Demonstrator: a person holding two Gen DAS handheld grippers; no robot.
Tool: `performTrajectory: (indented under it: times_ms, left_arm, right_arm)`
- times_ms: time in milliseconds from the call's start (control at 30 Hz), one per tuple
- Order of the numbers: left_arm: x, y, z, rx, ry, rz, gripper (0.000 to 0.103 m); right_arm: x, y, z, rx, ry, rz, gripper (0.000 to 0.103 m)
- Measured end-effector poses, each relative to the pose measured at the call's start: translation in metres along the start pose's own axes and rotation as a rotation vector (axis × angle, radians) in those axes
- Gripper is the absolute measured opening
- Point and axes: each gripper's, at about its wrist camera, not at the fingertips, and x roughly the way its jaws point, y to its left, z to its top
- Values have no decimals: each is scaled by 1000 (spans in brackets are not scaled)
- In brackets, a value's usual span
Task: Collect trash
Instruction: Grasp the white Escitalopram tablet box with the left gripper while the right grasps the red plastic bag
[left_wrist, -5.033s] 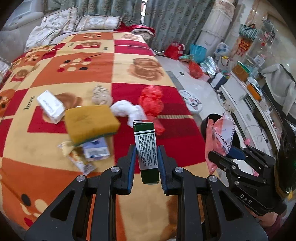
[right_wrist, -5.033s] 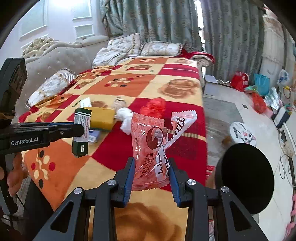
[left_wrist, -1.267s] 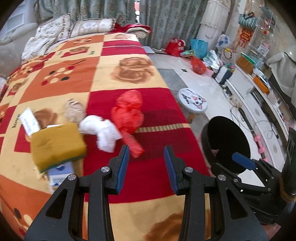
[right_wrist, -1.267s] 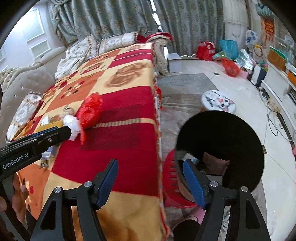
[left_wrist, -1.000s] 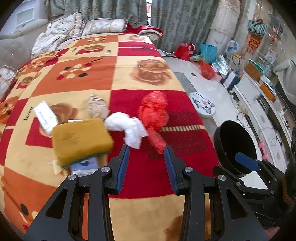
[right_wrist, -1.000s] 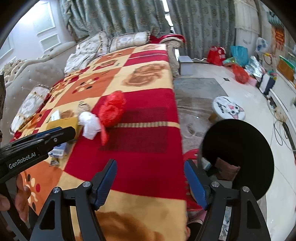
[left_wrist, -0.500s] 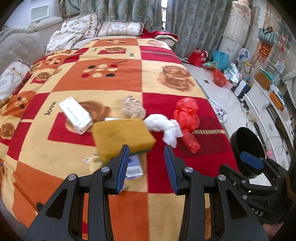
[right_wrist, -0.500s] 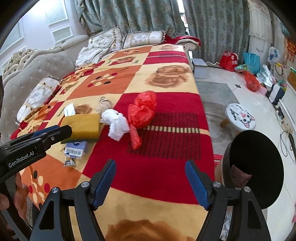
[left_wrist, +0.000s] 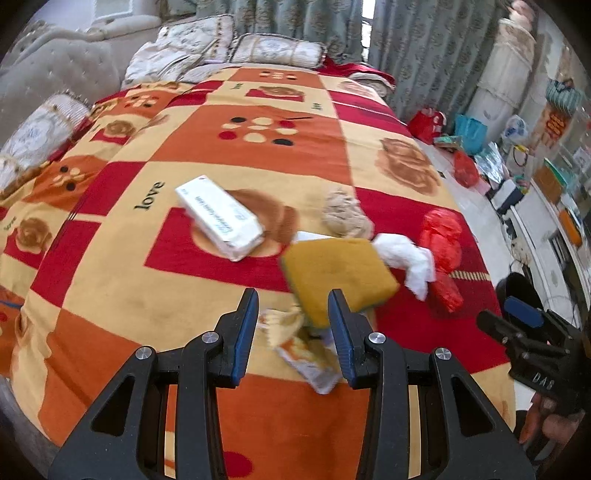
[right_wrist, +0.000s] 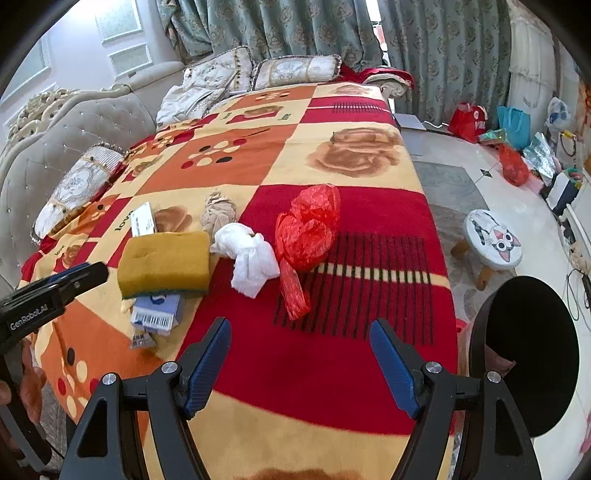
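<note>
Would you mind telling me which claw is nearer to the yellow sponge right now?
Left. The left claw is open just before the yellow sponge; the right claw is open farther back, nearer the bed's edge.

The right gripper (right_wrist: 300, 363) hangs with its jaws wide apart above the blanket (right_wrist: 332, 369), where a red plastic bag (right_wrist: 308, 232), a white tissue (right_wrist: 249, 254) and a yellow sponge (right_wrist: 164, 262) lie side by side.
</note>
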Motion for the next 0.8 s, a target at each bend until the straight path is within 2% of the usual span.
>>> performTrajectory:
  times_ms: [333,467,567,700,800]
  left_arm:
    - [24,63,24,-153,26,16,38]
    - [44,76,41,-212,20,12,57]
    - [66,82,55,-260,35,17,58]
    - [97,84,70,-273,71,41,58]
    - [118,84,77,-291,104,22,58]
  right_arm:
    - [19,-12,32,48,-7,9,75]
    - [31,-13,43,50,0,7,75]
    - [38,-17,49,61,6,10,75]
    - [51,-24,56,85,18,9,75]
    - [63,-29,59,106,37,23,75]
